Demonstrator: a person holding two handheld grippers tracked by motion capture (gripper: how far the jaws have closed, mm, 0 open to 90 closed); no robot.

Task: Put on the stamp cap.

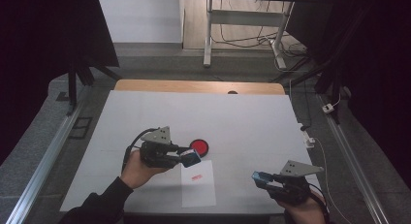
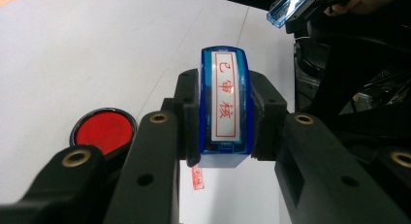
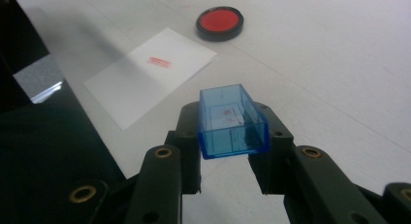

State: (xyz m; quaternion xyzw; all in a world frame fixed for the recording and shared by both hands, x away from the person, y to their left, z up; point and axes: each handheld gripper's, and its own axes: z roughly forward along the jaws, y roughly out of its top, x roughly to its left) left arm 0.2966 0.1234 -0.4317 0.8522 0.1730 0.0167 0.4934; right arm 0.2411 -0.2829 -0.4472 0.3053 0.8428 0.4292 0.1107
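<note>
My left gripper (image 1: pixel 190 157) (image 2: pixel 225 120) is shut on a blue stamp (image 2: pixel 225 105) (image 1: pixel 190 158), held just above the table with its white face and red characters turned up. My right gripper (image 1: pixel 261 177) (image 3: pixel 232 132) is shut on the stamp's clear blue cap (image 3: pixel 231 120) (image 1: pixel 260 177), near the table's front right; that cap (image 2: pixel 289 7) also shows in the left gripper view. A white paper sheet (image 1: pixel 197 183) (image 3: pixel 150 73) (image 2: pixel 228 195) lies below the stamp and bears a small red imprint (image 1: pixel 196 177) (image 3: pixel 159 62) (image 2: pixel 197 178). A round red ink pad (image 1: pixel 199 146) (image 2: pixel 104 131) (image 3: pixel 219 21) sits just behind the left gripper.
A white mat (image 1: pixel 242 122) covers the table, with a wooden strip (image 1: pixel 198 86) bare at the far edge. A person's hands (image 1: pixel 138 171) hold both grippers from the front. Metal rails (image 1: pixel 43 161) run along both sides, and a desk frame (image 1: pixel 242 20) stands on the floor beyond.
</note>
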